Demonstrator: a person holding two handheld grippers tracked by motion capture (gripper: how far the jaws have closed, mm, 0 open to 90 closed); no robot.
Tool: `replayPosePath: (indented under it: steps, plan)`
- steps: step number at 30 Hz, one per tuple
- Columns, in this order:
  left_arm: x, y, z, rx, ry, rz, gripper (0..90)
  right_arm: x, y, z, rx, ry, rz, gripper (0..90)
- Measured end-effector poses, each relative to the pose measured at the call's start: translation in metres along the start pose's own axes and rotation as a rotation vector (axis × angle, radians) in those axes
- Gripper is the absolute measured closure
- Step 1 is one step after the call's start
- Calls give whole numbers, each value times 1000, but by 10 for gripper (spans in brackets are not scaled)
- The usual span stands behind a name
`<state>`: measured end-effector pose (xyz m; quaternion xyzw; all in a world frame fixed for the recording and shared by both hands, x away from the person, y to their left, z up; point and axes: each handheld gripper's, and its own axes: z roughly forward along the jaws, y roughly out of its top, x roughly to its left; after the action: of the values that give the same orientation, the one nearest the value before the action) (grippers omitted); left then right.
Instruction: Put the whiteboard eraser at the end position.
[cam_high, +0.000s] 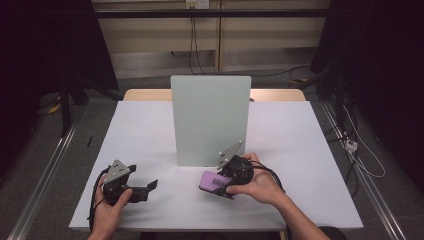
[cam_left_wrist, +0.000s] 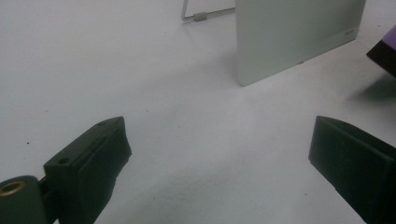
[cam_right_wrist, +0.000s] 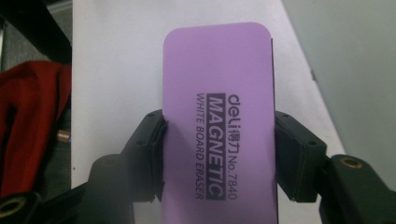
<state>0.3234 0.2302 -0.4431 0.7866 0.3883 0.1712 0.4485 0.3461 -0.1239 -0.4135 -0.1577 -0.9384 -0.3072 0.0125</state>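
While the right gripper (cam_right_wrist: 219, 158) pinches the purple whiteboard eraser (cam_right_wrist: 218, 116) across its long sides, we keep the clamp square so the block does not twist. We see the eraser (cam_high: 214, 181) just in front of the whiteboard (cam_high: 210, 120), near its lower right corner and apparently raised slightly above the table (cam_high: 150, 130). We judge the step in hand to be carrying the eraser to the board face. To do it well, we turn the felt side toward the whiteboard, meet the surface flat, and press lightly, since the board stands on a thin wire stand (cam_left_wrist: 198, 14) and could tip backward. The left gripper (cam_left_wrist: 219, 154) rests left of the whiteboard with its jaws spread wide and holding nothing; we may use it to steady the board's edge. Count: one eraser, one whiteboard, two grippers.
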Motion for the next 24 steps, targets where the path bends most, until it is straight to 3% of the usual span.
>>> replayPosePath:
  steps: [10,24]
  plan:
    - [0,0,0,-3,-2,1,48,2,-2,17,53,34,10,415]
    - [0,-1,0,-4,4,-8,48,1,-3,26,63,44,25,413]
